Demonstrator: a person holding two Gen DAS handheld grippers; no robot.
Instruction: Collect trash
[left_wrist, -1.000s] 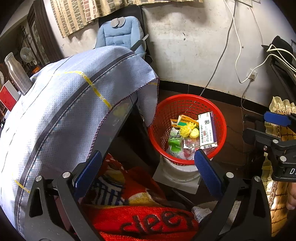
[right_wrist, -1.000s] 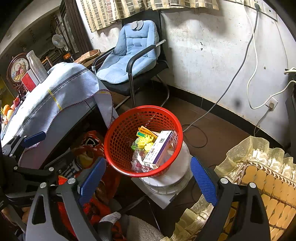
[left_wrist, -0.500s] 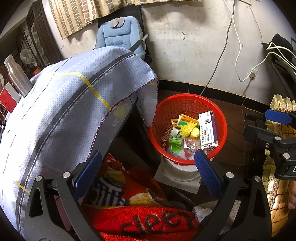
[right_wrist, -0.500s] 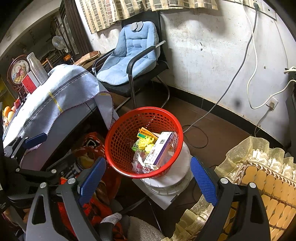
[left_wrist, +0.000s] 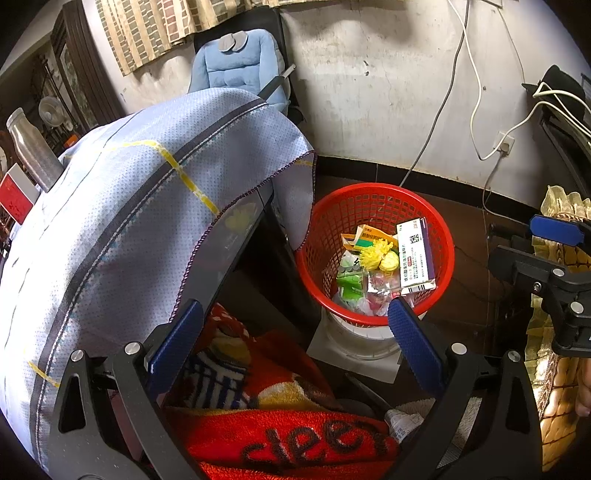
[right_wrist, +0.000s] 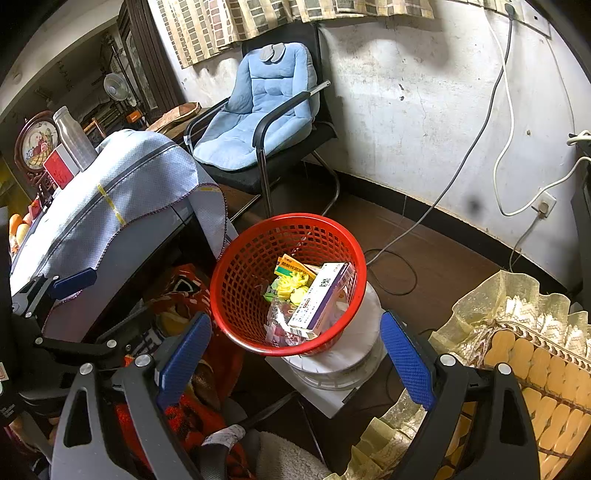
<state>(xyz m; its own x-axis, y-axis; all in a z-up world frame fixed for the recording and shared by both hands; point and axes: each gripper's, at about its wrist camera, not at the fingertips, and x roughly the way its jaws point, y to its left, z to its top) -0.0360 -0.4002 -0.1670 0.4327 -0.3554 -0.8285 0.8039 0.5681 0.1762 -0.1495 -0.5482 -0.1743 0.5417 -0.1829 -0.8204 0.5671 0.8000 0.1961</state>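
Two grippers empty, jaws wide; cloth (left_wrist: 155, 206) overhangs red basket (left_wrist: 443, 254) rim.

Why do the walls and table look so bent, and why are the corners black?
Left wrist view: a fisheye lens bows the blue tablecloth into a dome and leaves black corners outside its round image; the red basket stays sharp and brightly lit. Right wrist view: the same bending curves the wall; the shelves at upper left sit in dim shadow.
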